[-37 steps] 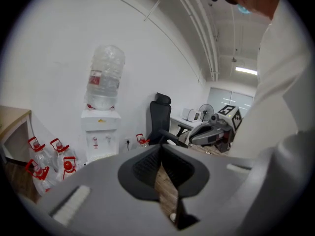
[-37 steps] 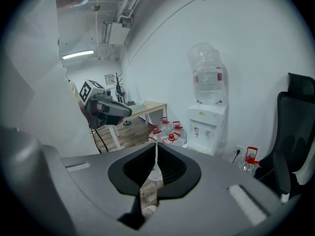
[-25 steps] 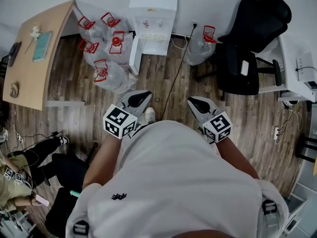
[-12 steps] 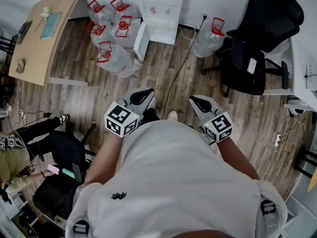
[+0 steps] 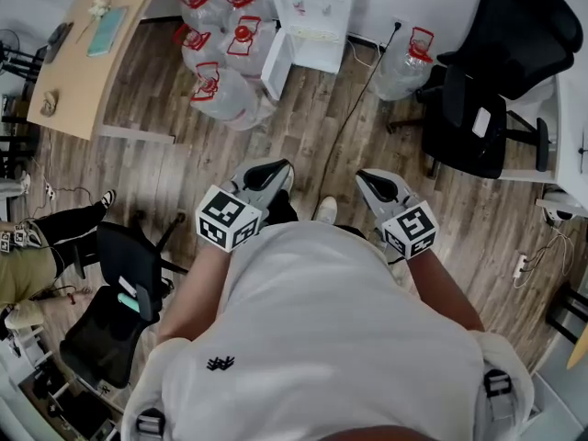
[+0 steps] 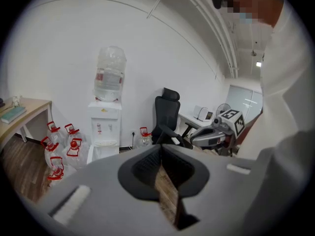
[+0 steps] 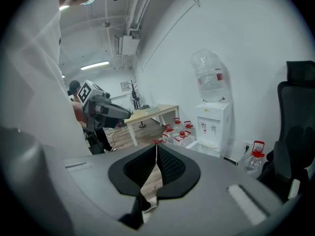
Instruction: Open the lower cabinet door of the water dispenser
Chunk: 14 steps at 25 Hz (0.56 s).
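The white water dispenser (image 5: 312, 7) stands against the far wall, a clear bottle on top (image 6: 109, 75). Its lower cabinet door (image 5: 276, 51) looks swung out to the left. Both grippers hang in front of the person's body, well short of the dispenser, over the wood floor. My left gripper (image 5: 272, 169) is shut with nothing in it, and its jaws meet at the tips (image 6: 161, 149). My right gripper (image 5: 371, 180) is also shut and empty (image 7: 156, 144). Each gripper shows in the other's view: the right gripper (image 6: 216, 134), the left gripper (image 7: 106, 109).
Several clear water jugs with red caps (image 5: 225, 72) crowd the floor left of the dispenser; one more jug (image 5: 409, 62) stands to its right. A black cable (image 5: 354, 118) crosses the floor. Black office chair (image 5: 487, 90) right, wooden desk (image 5: 92, 53) left, another chair (image 5: 119, 310) and a seated person (image 5: 28, 255) lower left.
The dispenser, jugs and desk have slid toward the top of the head view, so the person has backed away. Both grippers keep their place before the body.
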Tool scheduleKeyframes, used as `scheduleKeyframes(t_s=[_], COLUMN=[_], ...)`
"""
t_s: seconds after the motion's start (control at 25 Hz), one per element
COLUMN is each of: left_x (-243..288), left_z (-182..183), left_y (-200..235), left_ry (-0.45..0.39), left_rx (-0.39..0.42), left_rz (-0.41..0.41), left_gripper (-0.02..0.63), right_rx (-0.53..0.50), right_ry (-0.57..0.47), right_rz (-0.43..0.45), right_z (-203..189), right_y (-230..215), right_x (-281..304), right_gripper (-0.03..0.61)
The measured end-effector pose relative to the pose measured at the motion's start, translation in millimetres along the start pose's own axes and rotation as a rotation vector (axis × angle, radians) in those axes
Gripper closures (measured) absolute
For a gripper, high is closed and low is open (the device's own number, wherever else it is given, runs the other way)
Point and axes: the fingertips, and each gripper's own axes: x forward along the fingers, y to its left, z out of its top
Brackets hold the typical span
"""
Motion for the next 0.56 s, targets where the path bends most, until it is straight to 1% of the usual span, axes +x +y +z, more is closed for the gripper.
scheduleKeyframes(t_s=[0.16, 0.28, 0.4, 0.56], left_x=[-0.3, -1.0, -9.4, -33.5], left_z=[-3.0, 5.5, 15.4, 21.3], left_y=[14.1, 33.0, 60.1, 99.8], left_ry=[0.000, -0.014, -0.040, -0.074], left_rx=[-0.009, 0.005, 0.005, -0.026], left_rz=[-0.017, -0.030, -0.040, -0.070], left_gripper=[0.557, 0.557, 0.557, 0.557], right_rx=[-0.007, -0.016, -0.042, -0.070], right_ry=[0.008, 0.016, 0.024, 0.025], right_rz=[-0.014, -0.027, -0.030, -0.033], right_z=[5.6, 16.6, 30.4, 51.3], right_y=[0.1, -2.3, 1.5, 16.7], right_x=[12.9, 28.8, 56.8, 103.4], right_gripper=[0.569, 0.572, 0.572, 0.572])
